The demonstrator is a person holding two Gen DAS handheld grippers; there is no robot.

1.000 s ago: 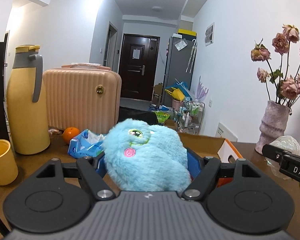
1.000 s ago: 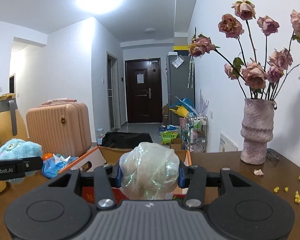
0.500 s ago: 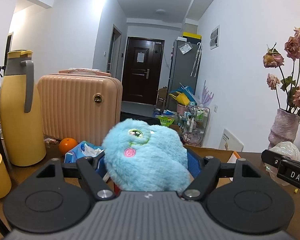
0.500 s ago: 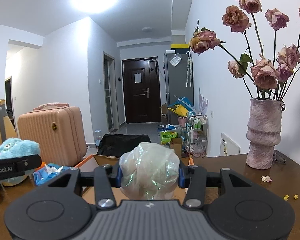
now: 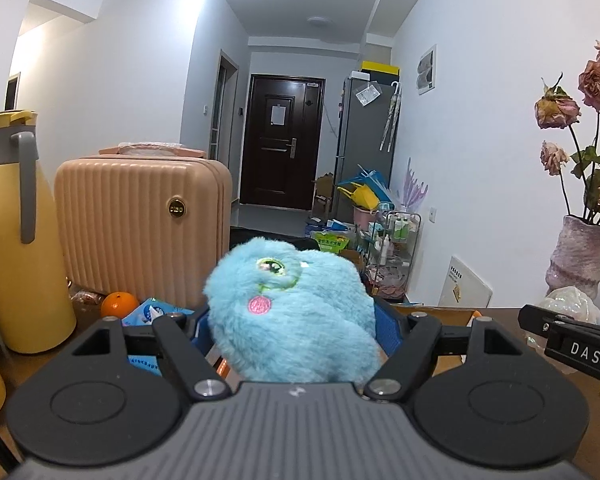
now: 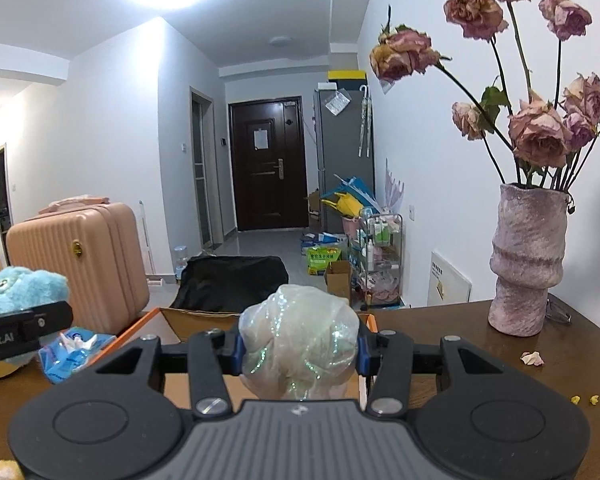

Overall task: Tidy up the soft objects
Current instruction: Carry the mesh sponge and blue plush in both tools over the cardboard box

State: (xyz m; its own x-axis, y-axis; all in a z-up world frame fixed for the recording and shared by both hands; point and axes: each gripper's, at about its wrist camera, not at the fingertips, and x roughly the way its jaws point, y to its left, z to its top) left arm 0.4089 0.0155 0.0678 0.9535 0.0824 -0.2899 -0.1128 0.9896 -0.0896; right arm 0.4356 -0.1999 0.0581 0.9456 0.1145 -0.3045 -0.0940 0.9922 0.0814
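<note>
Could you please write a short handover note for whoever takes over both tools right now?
Left tool: shut on the blue plush toy, held above the table.
Right tool: shut on the shiny crumpled ball, held over the open cardboard box.
Done: both soft things picked up.
Left: set both down, probably in the box. The tissue pack lies on the table.

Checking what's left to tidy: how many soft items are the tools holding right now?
2. The blue plush toy sits clamped in the left tool; the shimmery plastic bundle is clamped in the right tool. Others may be hidden.
</note>
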